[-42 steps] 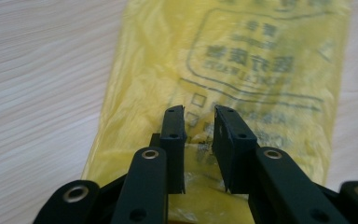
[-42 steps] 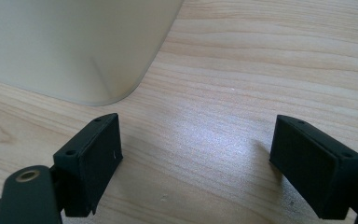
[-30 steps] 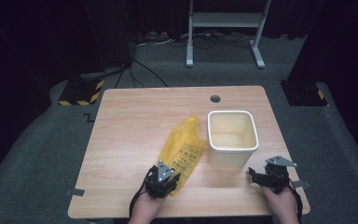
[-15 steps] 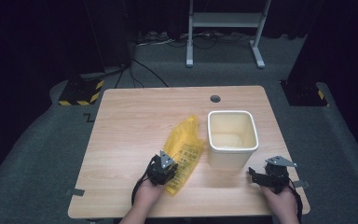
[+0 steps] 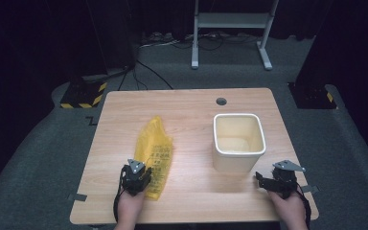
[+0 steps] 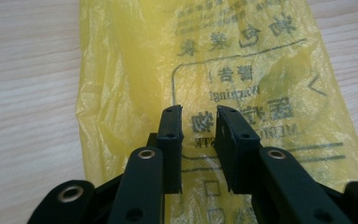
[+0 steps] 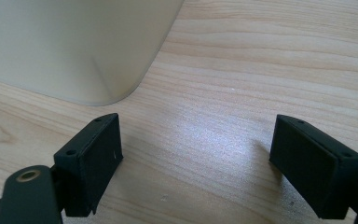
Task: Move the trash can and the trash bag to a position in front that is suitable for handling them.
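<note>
A yellow plastic bag with black print lies flat on the wooden table, left of centre. My left gripper sits on the bag's near end. In the left gripper view its jaws stand a narrow gap apart over the printed bag, and the flat plastic shows through the gap with nothing pinched. A cream square bin stands upright right of centre. My right gripper rests near the front right edge, and its jaws are spread wide over bare wood, just short of the bin's corner.
A round cable hole sits near the table's far edge. Grey carpet surrounds the table, with a yellow-and-black striped block at the back left and a white metal stand behind.
My left gripper has moved to the left along the front of the table, and the yellow bag has slid left with it, away from the bin. The right gripper has stayed put.
</note>
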